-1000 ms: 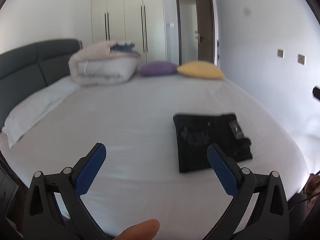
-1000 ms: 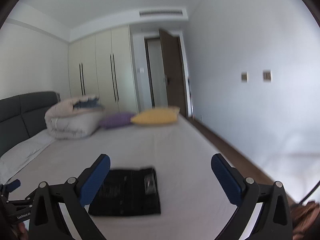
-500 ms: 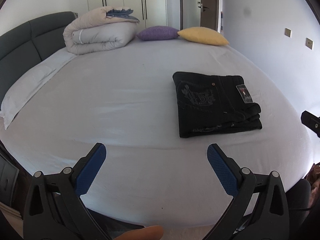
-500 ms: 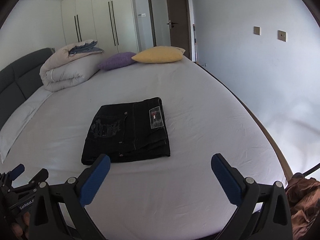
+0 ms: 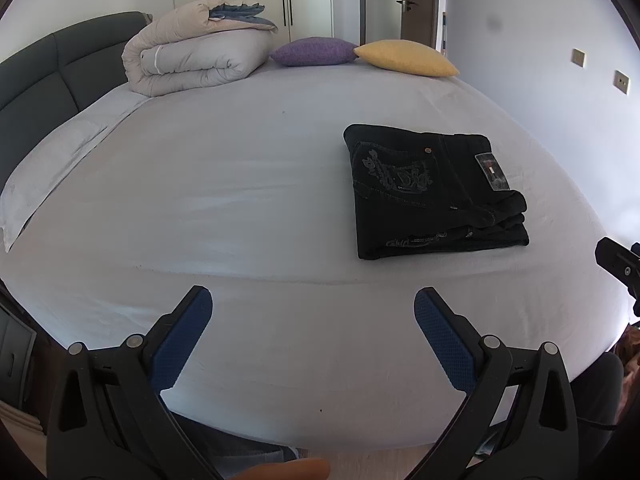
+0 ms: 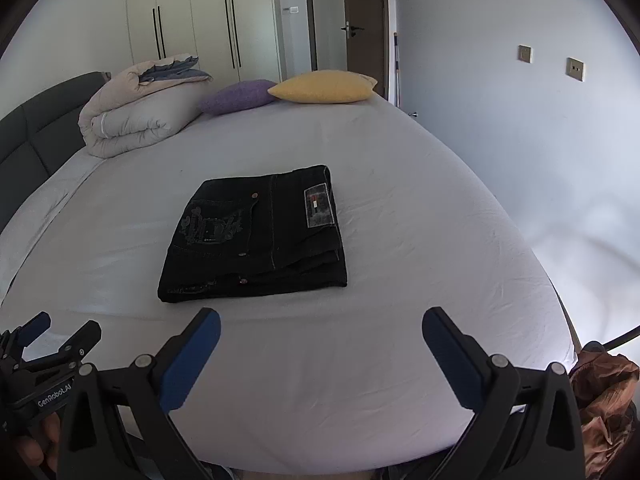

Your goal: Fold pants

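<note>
Left tongs (image 5: pixel 313 334) wide apart, nothing in them, hanging over the near edge of the bed (image 5: pixel 240 184). Right tongs (image 6: pixel 321 350) same: spread wide, holding nothing, aimed straight at the pants (image 6: pixel 256 236).

Pants sit mid-bed, toward its right side, well apart from both tongs. Black jeans, stacked in a compact rectangle, back pocket and waist patch on top, layers showing at the near edge. Near-right corner looks a bit uneven, lower layers poking out slightly.

Further back: rolled duvet (image 5: pixel 192 60) by the headboard (image 5: pixel 60 64), then a purple cushion (image 5: pixel 314 51) and a yellow cushion (image 5: pixel 404 58) touching at the far edge. Wardrobe (image 6: pixel 200 20) and door (image 6: pixel 366 28) beyond.

Read: folding looks essentially finished, this is the check/retreat stage. If anything is left, it's 1 tidy-up: close on the near-right corner and square the layers. Light pinch only, a hard drag would shift the whole stack on the sheet.
</note>
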`<action>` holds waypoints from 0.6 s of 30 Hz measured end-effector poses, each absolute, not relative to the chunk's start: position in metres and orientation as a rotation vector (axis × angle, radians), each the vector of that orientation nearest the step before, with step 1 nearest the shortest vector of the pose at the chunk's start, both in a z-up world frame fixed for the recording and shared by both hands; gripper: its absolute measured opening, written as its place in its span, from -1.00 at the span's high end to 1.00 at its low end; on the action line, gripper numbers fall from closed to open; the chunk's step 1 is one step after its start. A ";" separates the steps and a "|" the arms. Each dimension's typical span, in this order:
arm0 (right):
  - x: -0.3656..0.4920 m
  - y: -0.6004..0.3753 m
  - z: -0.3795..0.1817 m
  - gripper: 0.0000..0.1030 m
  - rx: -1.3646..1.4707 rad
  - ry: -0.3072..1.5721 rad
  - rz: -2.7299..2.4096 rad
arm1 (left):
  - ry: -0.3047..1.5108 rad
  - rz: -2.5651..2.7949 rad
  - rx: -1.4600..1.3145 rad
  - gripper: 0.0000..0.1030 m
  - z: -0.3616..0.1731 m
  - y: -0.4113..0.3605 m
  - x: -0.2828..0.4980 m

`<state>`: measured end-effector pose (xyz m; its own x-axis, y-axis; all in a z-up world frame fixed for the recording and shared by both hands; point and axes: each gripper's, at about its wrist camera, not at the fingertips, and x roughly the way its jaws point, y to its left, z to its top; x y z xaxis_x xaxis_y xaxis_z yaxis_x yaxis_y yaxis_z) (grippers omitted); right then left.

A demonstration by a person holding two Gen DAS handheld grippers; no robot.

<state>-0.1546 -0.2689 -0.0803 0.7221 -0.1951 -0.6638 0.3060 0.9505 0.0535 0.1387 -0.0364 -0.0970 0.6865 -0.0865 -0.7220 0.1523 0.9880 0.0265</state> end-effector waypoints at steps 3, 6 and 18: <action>-0.153 -0.268 -0.082 -1.00 0.160 0.724 -0.275 | 0.811 -0.134 0.084 -1.00 -0.100 -0.037 0.140; -0.152 -0.268 -0.085 -1.00 0.160 0.736 -0.276 | 0.815 -0.133 0.082 -1.00 -0.103 -0.038 0.142; -0.148 -0.265 -0.091 -1.00 0.151 0.770 -0.275 | 0.826 -0.134 0.070 -1.00 -0.108 -0.037 0.145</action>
<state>-0.1484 -0.2646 -0.0912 0.6847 -0.1897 -0.7037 0.2992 0.9536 0.0342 0.1449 -0.0369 -0.1077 0.6700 -0.0916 -0.7367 0.1461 0.9892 0.0099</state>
